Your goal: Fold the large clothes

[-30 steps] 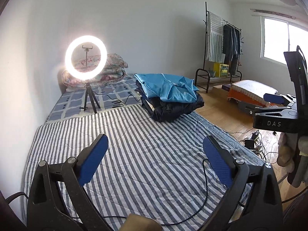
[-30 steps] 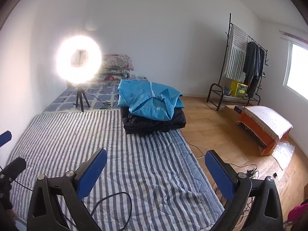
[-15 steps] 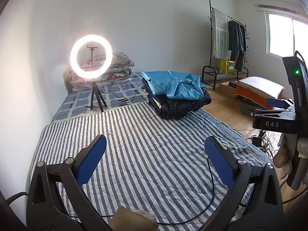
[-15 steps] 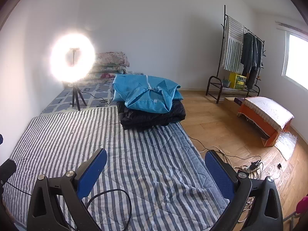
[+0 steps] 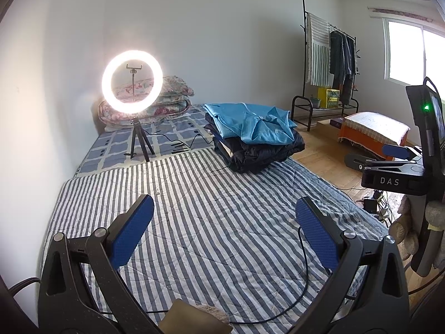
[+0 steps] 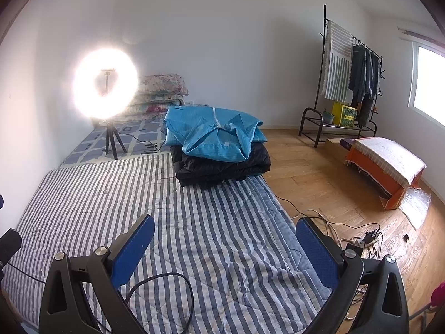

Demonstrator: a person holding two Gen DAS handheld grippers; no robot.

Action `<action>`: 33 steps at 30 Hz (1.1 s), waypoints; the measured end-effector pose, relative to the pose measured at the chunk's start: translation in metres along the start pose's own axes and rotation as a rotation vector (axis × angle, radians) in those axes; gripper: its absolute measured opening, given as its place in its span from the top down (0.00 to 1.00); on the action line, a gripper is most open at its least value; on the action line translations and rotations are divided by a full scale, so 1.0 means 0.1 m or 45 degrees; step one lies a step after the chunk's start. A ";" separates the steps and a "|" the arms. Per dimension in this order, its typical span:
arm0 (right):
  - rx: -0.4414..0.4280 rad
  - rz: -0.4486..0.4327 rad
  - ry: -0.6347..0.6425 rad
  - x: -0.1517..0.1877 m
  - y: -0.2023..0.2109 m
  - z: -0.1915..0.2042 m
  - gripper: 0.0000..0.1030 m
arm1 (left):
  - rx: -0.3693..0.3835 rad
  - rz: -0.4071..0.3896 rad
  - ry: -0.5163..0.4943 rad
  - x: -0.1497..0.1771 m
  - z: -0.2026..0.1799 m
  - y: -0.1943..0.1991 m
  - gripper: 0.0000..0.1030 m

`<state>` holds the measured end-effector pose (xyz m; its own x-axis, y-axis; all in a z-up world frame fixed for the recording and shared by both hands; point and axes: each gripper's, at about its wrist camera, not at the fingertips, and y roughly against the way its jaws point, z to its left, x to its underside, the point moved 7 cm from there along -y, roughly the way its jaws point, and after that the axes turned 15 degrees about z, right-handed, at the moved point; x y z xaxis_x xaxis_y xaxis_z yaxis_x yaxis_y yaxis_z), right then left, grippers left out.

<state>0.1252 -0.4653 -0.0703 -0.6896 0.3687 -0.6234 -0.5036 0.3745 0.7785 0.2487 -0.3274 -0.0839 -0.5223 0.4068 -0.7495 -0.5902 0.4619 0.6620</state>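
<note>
We hold both hand-held grippers wide apart, with nothing in them. The left hand-held gripper (image 5: 222, 233) and the right hand-held gripper (image 6: 225, 246) hang over the striped bed (image 6: 91, 194). The blue coat (image 6: 214, 136) lies on top of a dark pile (image 6: 222, 167) at the far side of the bed, well ahead of us. We think our right one is nearer.

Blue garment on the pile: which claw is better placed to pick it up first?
Right, marginally. From the right claw the blue garment lies nearly straight ahead; from the left claw it sits off to the right. Both are open, empty and far from it.
</note>
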 end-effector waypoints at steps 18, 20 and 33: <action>0.007 0.004 0.012 -0.01 -0.02 0.01 0.00 | -0.001 -0.012 -0.004 -0.02 -0.03 0.04 0.00; 0.009 0.004 0.012 -0.01 -0.01 0.01 0.00 | -0.002 -0.013 -0.002 -0.02 -0.03 0.04 0.00; 0.012 0.004 0.012 0.00 -0.01 0.02 0.00 | 0.003 -0.015 -0.007 -0.03 -0.06 0.06 0.00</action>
<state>0.1270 -0.4638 -0.0713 -0.6961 0.3618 -0.6201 -0.4966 0.3813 0.7798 0.2431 -0.3303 -0.0776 -0.5116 0.4057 -0.7574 -0.5948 0.4689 0.6529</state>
